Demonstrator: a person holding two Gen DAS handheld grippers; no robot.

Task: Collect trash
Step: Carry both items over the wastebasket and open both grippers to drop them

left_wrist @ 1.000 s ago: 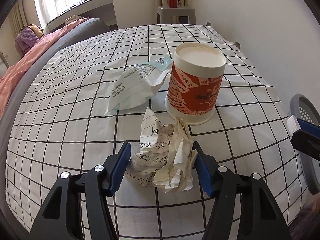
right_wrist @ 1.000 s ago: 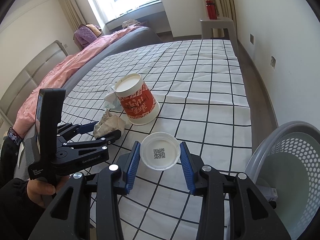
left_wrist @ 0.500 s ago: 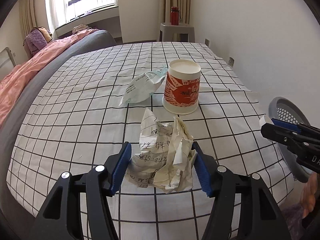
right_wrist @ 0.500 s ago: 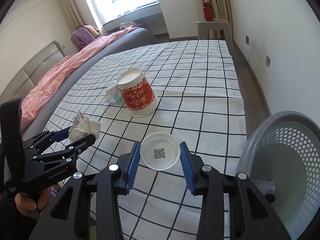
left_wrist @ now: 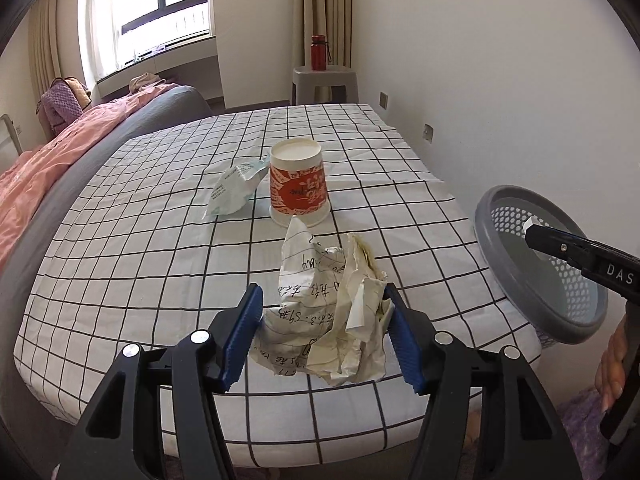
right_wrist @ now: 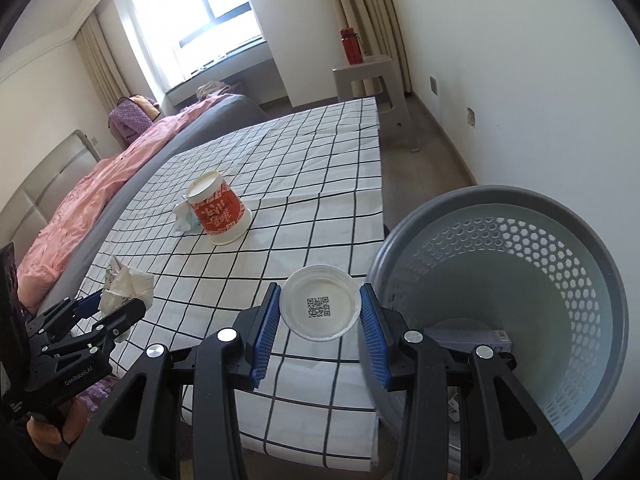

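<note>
My left gripper is shut on a wad of crumpled paper with handwriting, held above the near end of the checked bed sheet. My right gripper is shut on a round white plastic lid with a QR code, held just left of the grey perforated bin's rim. An upside-down red and white paper cup stands on the sheet, with a pale crumpled wrapper beside it. The left gripper with its paper shows at the left of the right wrist view.
The grey bin stands off the bed's right side, with a small box in it. A grey stool with a red bottle is at the far wall. Pink bedding covers the bed's left.
Both grippers have pulled back from the cup with their loads. The right one has swung toward the bin, which now fills more of its view. The cup looks smaller and farther.
</note>
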